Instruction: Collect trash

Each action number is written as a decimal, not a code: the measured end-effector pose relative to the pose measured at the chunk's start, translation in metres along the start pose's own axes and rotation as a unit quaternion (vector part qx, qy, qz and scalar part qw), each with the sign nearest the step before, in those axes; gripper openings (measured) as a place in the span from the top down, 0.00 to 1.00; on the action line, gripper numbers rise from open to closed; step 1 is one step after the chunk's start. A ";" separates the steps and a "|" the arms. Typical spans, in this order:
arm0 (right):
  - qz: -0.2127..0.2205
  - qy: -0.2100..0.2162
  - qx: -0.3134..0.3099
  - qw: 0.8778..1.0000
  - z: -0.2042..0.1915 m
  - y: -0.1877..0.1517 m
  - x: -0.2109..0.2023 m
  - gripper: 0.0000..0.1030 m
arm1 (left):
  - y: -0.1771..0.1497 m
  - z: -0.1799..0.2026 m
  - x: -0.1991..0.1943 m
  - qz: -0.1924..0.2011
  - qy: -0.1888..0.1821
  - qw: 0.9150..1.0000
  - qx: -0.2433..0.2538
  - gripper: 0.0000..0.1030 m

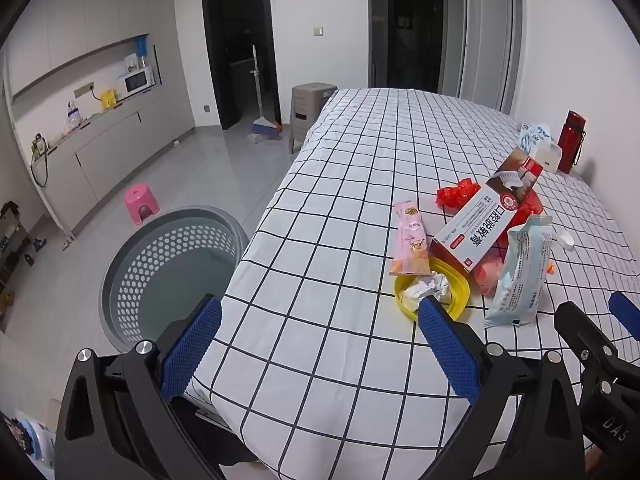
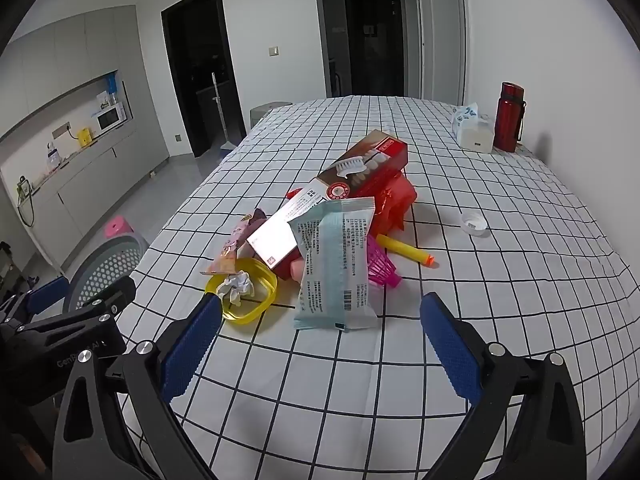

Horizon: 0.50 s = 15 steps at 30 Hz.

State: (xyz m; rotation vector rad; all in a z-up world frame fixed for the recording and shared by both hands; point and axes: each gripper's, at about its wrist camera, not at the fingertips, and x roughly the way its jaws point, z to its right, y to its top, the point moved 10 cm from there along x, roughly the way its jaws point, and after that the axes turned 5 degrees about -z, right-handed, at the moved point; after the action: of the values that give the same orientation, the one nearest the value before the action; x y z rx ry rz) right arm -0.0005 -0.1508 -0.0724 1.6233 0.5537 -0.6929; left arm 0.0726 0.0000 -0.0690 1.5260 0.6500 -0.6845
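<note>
A heap of trash lies on the checked tablecloth: a long toothpaste box, a pale blue wrapper, a pink sachet, red plastic, a yellow foam dart, a pink shuttlecock, a white cap, and a yellow lid bearing crumpled paper. A grey perforated basket stands on the floor left of the table. My left gripper is open over the table's near corner. My right gripper is open, short of the heap, empty.
A red flask and a tissue pack stand at the table's far right by the wall. A pink stool, a grey stool and a broom are on the floor. Counter and cabinets line the left wall.
</note>
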 end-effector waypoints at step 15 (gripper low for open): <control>0.005 0.000 0.003 1.000 0.001 0.001 -0.003 0.08 | 0.002 -0.004 -0.007 0.006 0.004 1.000 -0.007 0.06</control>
State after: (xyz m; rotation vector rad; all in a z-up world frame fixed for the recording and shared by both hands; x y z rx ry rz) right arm -0.0021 -0.1516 -0.0699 1.6311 0.5434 -0.6883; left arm 0.0699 0.0038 -0.0620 1.5200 0.6504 -0.6641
